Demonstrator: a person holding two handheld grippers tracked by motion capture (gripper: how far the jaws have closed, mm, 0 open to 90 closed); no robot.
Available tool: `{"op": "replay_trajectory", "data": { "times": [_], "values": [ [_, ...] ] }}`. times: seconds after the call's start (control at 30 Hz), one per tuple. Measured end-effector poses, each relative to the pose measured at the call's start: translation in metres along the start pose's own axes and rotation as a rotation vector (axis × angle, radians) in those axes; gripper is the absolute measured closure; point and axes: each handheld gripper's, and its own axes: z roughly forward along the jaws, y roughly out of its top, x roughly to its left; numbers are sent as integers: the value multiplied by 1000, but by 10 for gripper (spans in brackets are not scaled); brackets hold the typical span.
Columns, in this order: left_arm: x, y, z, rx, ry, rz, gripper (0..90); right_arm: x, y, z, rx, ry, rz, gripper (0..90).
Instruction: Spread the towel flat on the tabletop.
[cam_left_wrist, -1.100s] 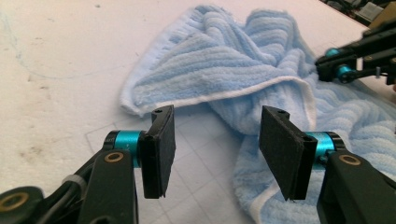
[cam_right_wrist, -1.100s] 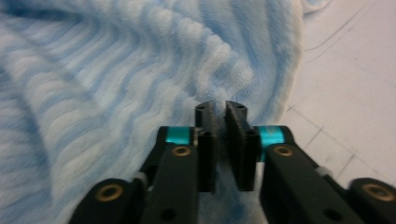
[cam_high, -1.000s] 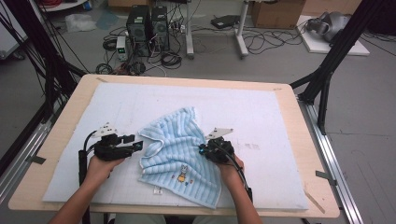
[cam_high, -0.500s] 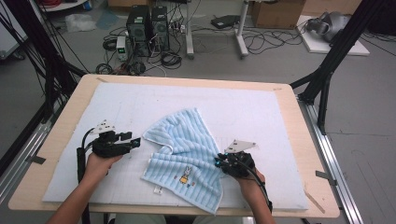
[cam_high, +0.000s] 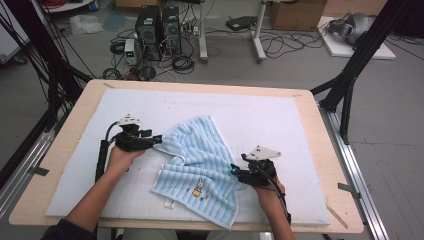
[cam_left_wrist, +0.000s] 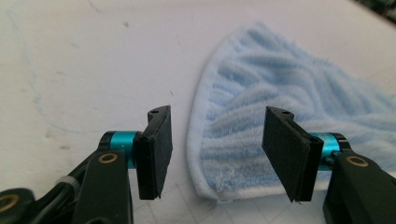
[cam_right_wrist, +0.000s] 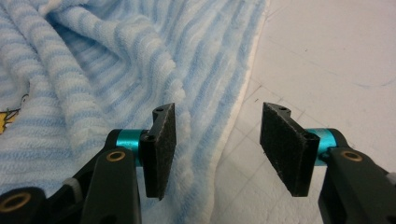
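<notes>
While the striped blue towel (cam_high: 200, 165) lies rumpled on the white-padded desk (cam_high: 280, 120) between both hands, the left gripper (cam_high: 156, 141) stands open at its left corner, nothing pinched. The right gripper (cam_high: 235, 172), jaws just opening, is unclamped at the towel's right edge, which lies between its pads (cam_right_wrist: 161, 140).

Black left gripper (cam_high: 157, 140), teal collars, brass screws (flat black pads), grey plate, trailing cable, dark sleeve (cam_high: 62, 233)
</notes>
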Motion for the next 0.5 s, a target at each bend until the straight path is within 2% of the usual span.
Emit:
{"op": "replay_trajectory", "data": {
  "times": [0.1, 0.17, 0.2, 0.23, 0.27, 0.3, 0.33, 0.37, 0.4, 0.47, 0.5],
  "values": [
    [-5, -5, 13, 65, 22, 41, 422, -1, 0, 0, -1, -2, -5, 447],
    [-7, -8, 20, 113, 43, 86, 420, -1, -1, 0, -3, 3, 0, 441],
    [-10, -9, 21, 116, 60, 115, 420, -1, -1, 0, -3, 3, 0, 441],
    [-13, -9, 20, 124, 95, 186, 511, -1, -1, -1, -2, 4, 5, 440],
    [-13, -9, 20, 124, 95, 186, 598, -2, -1, -1, -5, 8, 0, 438],
    [-14, -8, 19, 125, 106, 232, 748, -1, -1, 0, -5, 8, -2, 438],
    [-14, -8, 19, 125, 106, 232, 813, -1, -1, 0, -2, 11, 0, 438],
    [-13, -7, 19, 129, 121, 244, 813, -1, -1, 0, -2, 11, 0, 438],
    [-11, -5, 20, 132, 128, 234, 839, 0, 0, 1, -2, 16, -3, 438],
    [-6, -2, 20, 123, 168, 224, 844, 0, 0, 1, -2, 16, -7, 438],
    [-1, 1, 20, 112, 182, 201, 847, 1, 0, 1, 0, 16, -7, 439]
  ]
}}
